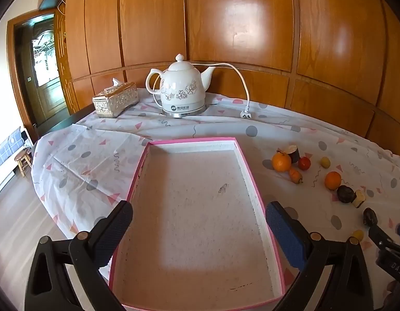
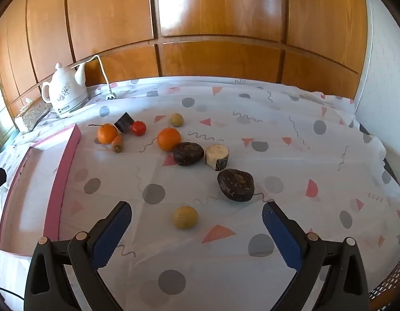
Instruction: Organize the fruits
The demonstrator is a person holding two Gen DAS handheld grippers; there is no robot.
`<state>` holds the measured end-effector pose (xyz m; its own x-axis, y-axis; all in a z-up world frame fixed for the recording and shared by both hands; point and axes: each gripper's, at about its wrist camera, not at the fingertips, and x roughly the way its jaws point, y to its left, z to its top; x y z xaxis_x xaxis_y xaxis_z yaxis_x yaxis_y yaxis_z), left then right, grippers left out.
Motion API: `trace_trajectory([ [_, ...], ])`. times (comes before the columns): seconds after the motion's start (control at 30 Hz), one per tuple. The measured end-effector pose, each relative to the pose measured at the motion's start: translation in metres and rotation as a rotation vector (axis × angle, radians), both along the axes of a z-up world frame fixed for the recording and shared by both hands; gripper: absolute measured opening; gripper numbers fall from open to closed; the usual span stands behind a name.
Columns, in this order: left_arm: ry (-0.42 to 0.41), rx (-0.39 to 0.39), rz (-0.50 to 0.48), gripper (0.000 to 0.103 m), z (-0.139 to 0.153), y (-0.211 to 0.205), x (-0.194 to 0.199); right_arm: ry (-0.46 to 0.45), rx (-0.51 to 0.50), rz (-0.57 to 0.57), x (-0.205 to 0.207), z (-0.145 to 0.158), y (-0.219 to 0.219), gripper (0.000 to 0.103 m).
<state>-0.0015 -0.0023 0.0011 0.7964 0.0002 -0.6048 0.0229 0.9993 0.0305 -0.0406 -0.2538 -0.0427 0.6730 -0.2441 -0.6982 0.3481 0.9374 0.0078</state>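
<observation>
The right gripper (image 2: 197, 223) is being held wide open and empty, just above the pale yellow fruit (image 2: 185, 217), which is lying almost between its fingers, well to the right of the pink box (image 2: 67, 155). The left gripper (image 1: 198, 225), also being held open, is hanging over that box, so the right hand is judged the nearer.

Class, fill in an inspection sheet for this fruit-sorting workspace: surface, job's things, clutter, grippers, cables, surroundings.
Surface: patterned tablecloth, creased.
Job's things: pink tray empty; two oranges, red fruit, yellow fruit, dark lumps loose on the cloth, right of the tray.
Clutter: teapot kettle, tissue box.
Grippers: left gripper over the tray, right gripper around the yellow fruit; jaws open, holding nothing.
Cables: kettle cord, unplugged.
Surroundings: wood panelling, doorway.
</observation>
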Motion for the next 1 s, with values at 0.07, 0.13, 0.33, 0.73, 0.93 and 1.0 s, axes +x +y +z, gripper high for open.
trace_trajectory([
  [0.07, -0.002, -0.007, 0.004, 0.103, -0.005, 0.0, -0.003, -0.013, 0.005, 0.003, -0.001, 0.0, 0.001, 0.102],
  [0.13, -0.009, 0.0, -0.001, 0.103, -0.006, -0.002, -0.006, -0.015, 0.002, 0.004, -0.001, -0.001, 0.003, 0.102],
  [0.33, 0.007, -0.005, 0.003, 0.103, -0.005, 0.0, -0.004, -0.012, -0.01, 0.016, 0.003, 0.01, 0.006, 0.102],
  [0.73, -0.013, 0.02, -0.037, 0.103, -0.001, -0.012, -0.008, -0.054, -0.055, 0.008, -0.003, 0.027, 0.005, 0.102],
  [0.93, -0.015, 0.027, -0.055, 0.103, 0.0, -0.016, -0.011, -0.069, -0.057, -0.013, -0.008, 0.026, -0.001, 0.102],
  [1.0, -0.018, 0.029, -0.062, 0.103, 0.001, -0.018, -0.012, -0.072, -0.061, -0.023, -0.01, 0.026, -0.003, 0.102],
])
